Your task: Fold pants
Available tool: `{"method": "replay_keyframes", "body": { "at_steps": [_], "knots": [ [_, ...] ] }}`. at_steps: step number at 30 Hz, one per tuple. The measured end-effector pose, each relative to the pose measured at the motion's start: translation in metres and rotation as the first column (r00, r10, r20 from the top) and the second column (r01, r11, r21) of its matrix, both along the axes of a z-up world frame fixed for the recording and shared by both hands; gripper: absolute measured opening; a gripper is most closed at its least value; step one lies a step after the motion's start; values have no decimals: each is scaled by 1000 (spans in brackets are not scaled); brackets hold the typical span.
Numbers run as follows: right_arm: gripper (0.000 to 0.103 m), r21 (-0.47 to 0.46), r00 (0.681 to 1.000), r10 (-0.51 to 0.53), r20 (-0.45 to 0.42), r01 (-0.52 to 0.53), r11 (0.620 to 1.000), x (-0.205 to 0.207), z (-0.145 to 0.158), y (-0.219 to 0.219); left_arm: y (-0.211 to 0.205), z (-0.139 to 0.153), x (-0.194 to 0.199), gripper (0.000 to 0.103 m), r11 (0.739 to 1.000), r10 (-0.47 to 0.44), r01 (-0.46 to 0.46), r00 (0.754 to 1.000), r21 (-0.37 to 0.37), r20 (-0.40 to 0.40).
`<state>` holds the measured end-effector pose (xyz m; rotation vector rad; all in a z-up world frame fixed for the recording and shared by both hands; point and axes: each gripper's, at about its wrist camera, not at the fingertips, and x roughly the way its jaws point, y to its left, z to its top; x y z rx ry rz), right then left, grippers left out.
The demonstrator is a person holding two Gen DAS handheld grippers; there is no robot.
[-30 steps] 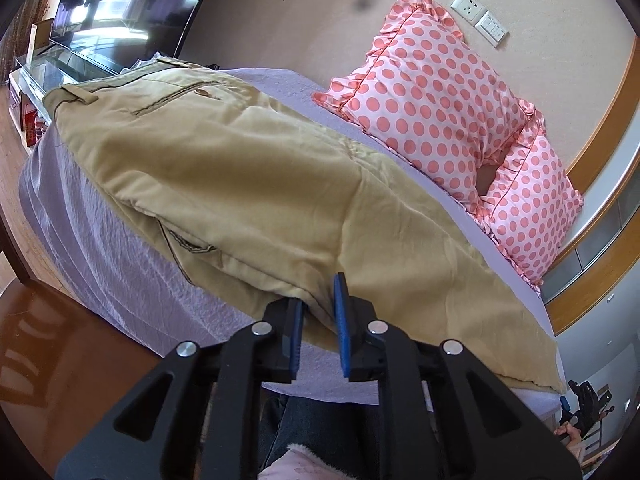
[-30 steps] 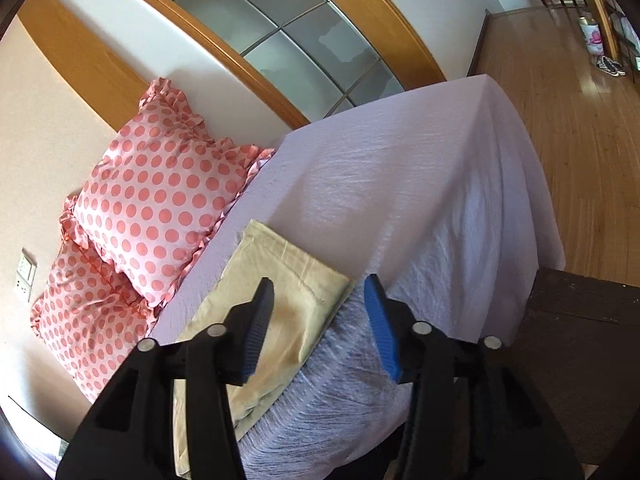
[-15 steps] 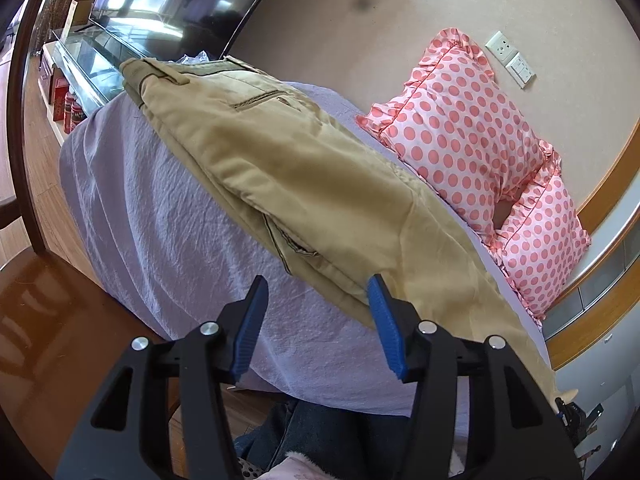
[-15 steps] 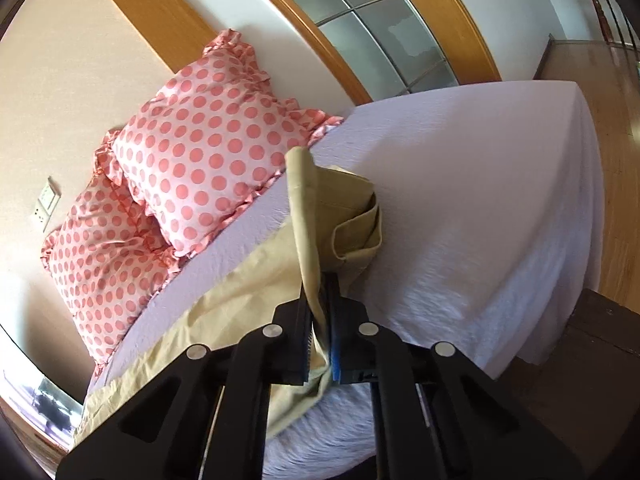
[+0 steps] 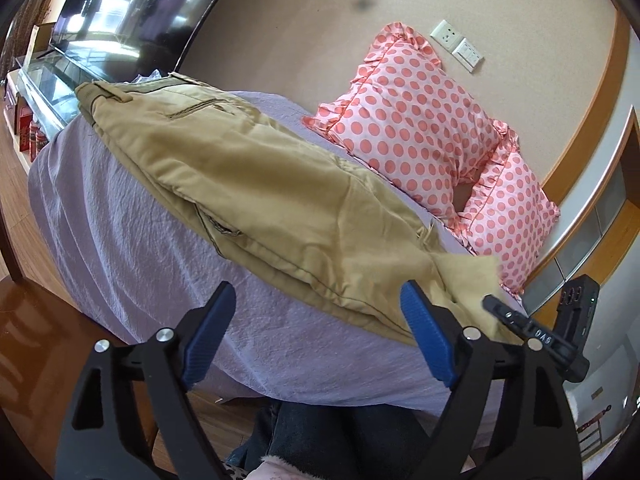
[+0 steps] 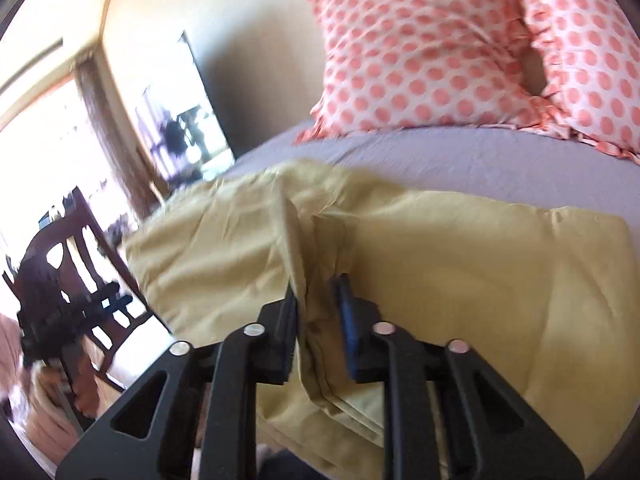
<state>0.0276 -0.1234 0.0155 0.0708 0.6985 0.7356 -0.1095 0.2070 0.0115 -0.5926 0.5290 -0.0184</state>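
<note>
Low bedside views; shared pillows (image 5: 416,136)

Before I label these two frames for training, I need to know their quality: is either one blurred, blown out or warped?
Left wrist view: sharp, with strong fisheye bending at the rim and glare on the TV screen. Right wrist view: motion-blurred throughout; the window at left is blown out to white, the chair is smeared, yet the pants pinched in the right gripper jaws remain readable.

Left view sharp, even daylight, glare on TV screen (image 5: 132,12). Right view motion-blurred, window (image 6: 36,152) at left blown out. Both w/ fisheye bending, dark corners.
</note>
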Motion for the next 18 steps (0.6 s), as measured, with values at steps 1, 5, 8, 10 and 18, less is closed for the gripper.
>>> {"method": "replay_keyframes", "body": {
  "at_steps": [1, 5, 8, 10, 18],
  "knots": [
    [61, -18, 1000, 11, 5, -11, 1000, -6, -5, 4, -2, -1, 1, 92, 1000, -18, 18, 1000, 7, 1],
    [81, 59, 1000, -11, 29, 9, 998, -19, -2, -18, -7, -7, 14, 94, 997, -78, 78, 997, -5, -6],
    [87, 98, 998, -66, 19, 63, 993, -12, 2, -30, -8, -13, 29, 94, 995, -96, 95, 995, -22, -24],
    [87, 97, 996, -86, -5, 86, 992, -1, 1, -29, -10, -17, 39, 94, 994, -100, 99, 994, -36, -42],
    [89, 88, 996, -93, -10, 94, 992, -2, -6, -27, 2, -12, 53, 92, 997, -21, 16, 998, -69, -62]
  ]
}}
